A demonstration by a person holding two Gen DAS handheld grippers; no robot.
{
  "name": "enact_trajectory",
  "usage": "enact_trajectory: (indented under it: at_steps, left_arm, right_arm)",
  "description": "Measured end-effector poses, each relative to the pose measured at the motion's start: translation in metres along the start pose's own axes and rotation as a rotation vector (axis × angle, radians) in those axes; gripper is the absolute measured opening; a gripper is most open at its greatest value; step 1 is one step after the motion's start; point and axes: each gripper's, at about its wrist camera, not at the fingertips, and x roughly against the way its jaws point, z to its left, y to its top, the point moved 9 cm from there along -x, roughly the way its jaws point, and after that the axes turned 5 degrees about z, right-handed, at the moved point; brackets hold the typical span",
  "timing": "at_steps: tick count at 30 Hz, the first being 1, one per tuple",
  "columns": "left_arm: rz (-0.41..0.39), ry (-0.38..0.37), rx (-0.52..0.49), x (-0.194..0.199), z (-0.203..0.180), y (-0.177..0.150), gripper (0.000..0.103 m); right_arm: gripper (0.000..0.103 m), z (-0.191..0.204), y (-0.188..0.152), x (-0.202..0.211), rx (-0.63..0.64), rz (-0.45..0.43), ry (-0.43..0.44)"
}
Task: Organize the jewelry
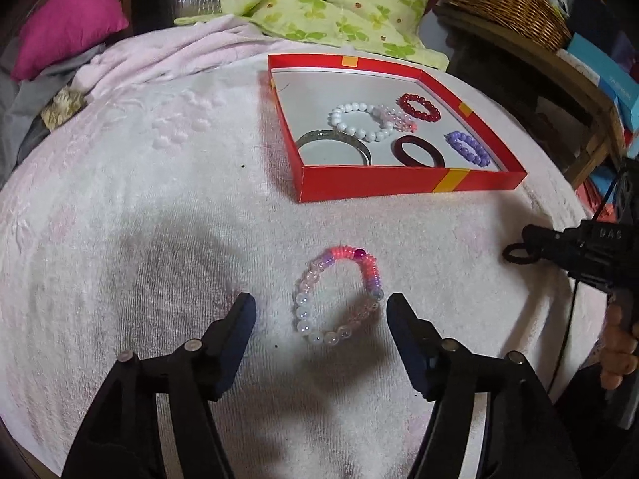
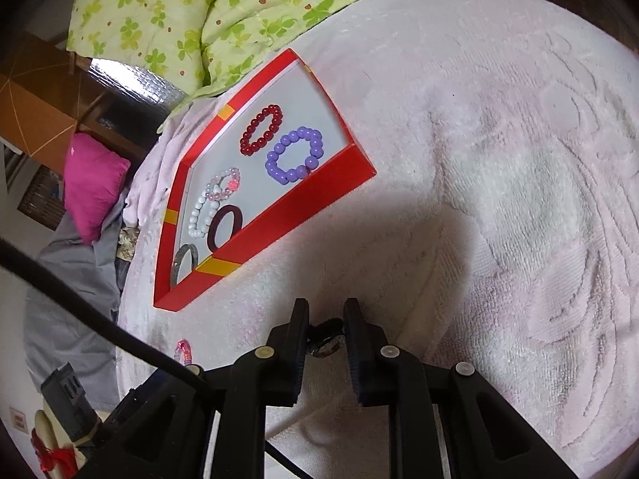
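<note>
A pink-and-clear beaded bracelet (image 1: 338,294) lies on a pale towel (image 1: 159,207), framed between the spread fingers of the left gripper (image 1: 320,311), which touch nothing. At two o'clock from it, a red box (image 1: 407,187) holds a white bead bracelet (image 1: 361,121), a red bead bracelet (image 1: 419,107), a purple bead bracelet (image 1: 468,147), a dark bangle (image 1: 419,151), a silver bangle (image 1: 334,147) and a small pink bead bracelet (image 1: 395,118). At three o'clock, the right gripper (image 2: 326,325) is clamped on a dark ring-shaped band (image 2: 325,337), seen in the left view as a loop at its tip. A green floral quilt (image 1: 327,4) sits at twelve o'clock, a magenta pillow (image 1: 68,16) at ten.
</note>
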Motion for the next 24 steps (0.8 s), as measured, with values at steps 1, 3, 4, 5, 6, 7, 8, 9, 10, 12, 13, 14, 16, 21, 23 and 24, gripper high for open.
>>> enact_trajectory:
  at_steps: [1, 3, 4, 5, 6, 7, 8, 9, 10, 12, 13, 14, 16, 21, 23, 24]
  left_arm:
    - [-0.003, 0.009, -0.012, -0.001, -0.001, 0.0, 0.072]
    - [-0.01, 0.046, -0.054, -0.002, -0.004, -0.001, 0.073]
    - [-0.011, 0.058, -0.068, -0.003, -0.005, -0.002, 0.075]
    - [-0.013, 0.076, -0.093, -0.004, -0.008, -0.004, 0.076]
    - [-0.013, 0.084, -0.105, -0.005, -0.009, -0.004, 0.079]
    - [-0.014, 0.096, -0.116, -0.006, -0.011, -0.005, 0.08]
    - [-0.015, 0.099, -0.115, -0.006, -0.012, -0.006, 0.081]
    - [-0.014, 0.099, -0.109, -0.007, -0.012, -0.007, 0.082]
    - [-0.014, 0.098, -0.105, -0.007, -0.012, -0.006, 0.083]
    - [-0.01, 0.098, -0.106, -0.008, -0.012, -0.006, 0.084]
    - [-0.009, 0.1, -0.109, -0.009, -0.013, -0.005, 0.084]
    - [-0.006, 0.102, -0.114, -0.01, -0.014, -0.005, 0.084]
    - [0.001, 0.095, -0.114, -0.01, -0.013, -0.005, 0.084]
    - [-0.005, 0.08, -0.087, -0.007, -0.009, -0.005, 0.077]
    - [-0.02, 0.085, -0.086, -0.006, -0.007, -0.003, 0.061]
    - [-0.022, 0.066, -0.083, -0.005, -0.007, -0.002, 0.043]
  right_arm:
    - [0.021, -0.001, 0.0, 0.0, -0.005, 0.002, 0.007]
    - [0.021, -0.002, 0.0, 0.001, -0.01, 0.006, 0.015]
    - [0.021, -0.002, 0.0, 0.0, -0.013, 0.008, 0.02]
    - [0.021, -0.002, -0.001, 0.001, -0.018, 0.01, 0.025]
    - [0.021, -0.002, -0.001, 0.001, -0.025, 0.011, 0.032]
    - [0.021, -0.002, -0.001, 0.0, -0.033, 0.014, 0.039]
    - [0.021, -0.003, -0.001, 0.0, -0.039, 0.016, 0.044]
    - [0.021, -0.004, -0.001, 0.001, -0.044, 0.017, 0.049]
    - [0.021, -0.004, -0.001, 0.001, -0.049, 0.018, 0.054]
    - [0.021, -0.004, -0.002, 0.001, -0.053, 0.019, 0.059]
    - [0.021, -0.004, -0.002, 0.002, -0.055, 0.02, 0.062]
    - [0.021, -0.005, -0.002, 0.002, -0.057, 0.022, 0.065]
    - [0.021, -0.005, -0.002, 0.002, -0.064, 0.025, 0.072]
    - [0.021, -0.007, -0.003, 0.003, -0.067, 0.033, 0.079]
    - [0.021, -0.008, -0.004, 0.004, -0.066, 0.036, 0.081]
    - [0.021, -0.008, -0.004, 0.004, -0.066, 0.037, 0.081]
